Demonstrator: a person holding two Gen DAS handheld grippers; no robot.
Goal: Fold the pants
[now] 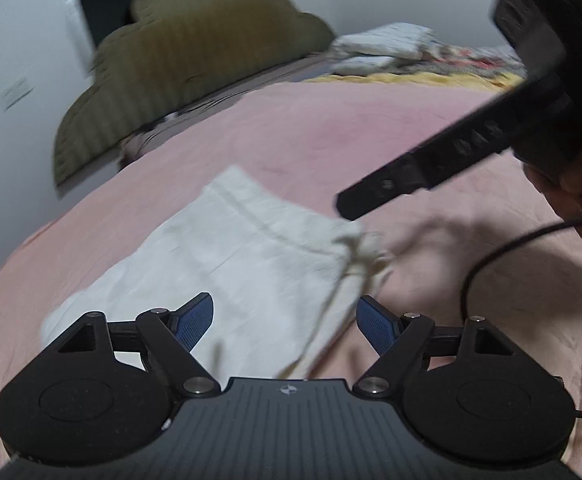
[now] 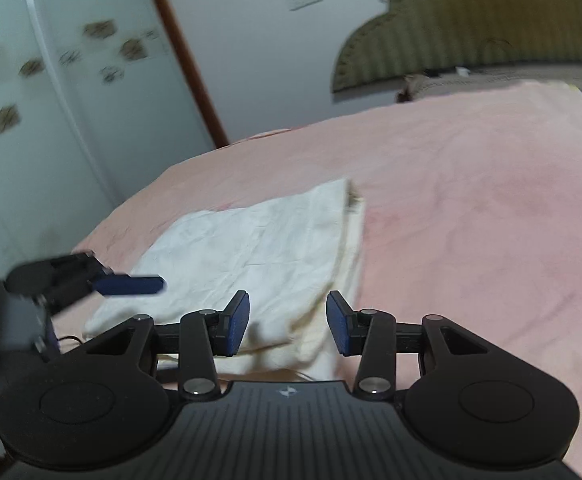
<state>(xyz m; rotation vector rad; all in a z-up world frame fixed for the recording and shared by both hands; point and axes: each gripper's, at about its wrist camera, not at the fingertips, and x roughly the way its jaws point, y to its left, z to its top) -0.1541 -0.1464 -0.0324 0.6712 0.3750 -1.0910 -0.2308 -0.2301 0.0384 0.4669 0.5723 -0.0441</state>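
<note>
white pants (image 1: 227, 264) folded on pink bedsheet (image 1: 371, 136); left gripper (image 1: 285, 316) and right gripper (image 2: 287, 322) at 6 o'clock, jaws open, empty, likely poised to grip.

Pants (image 1: 227, 256): white woven cloth, matt, lightly creased, with a thin cord drawstring (image 1: 331, 312). Bed cover (image 1: 371, 140): pink cloth, matt, soft and faintly napped. Headboard (image 1: 179, 52): olive padded fabric, ribbed with stitched channels. Left claw (image 1: 285, 320) and right claw (image 2: 287, 322): matt black plastic arms, bright metal pivot pins, blue finely textured pads (image 2: 238, 322). Housing: ribbed, matt.
</note>
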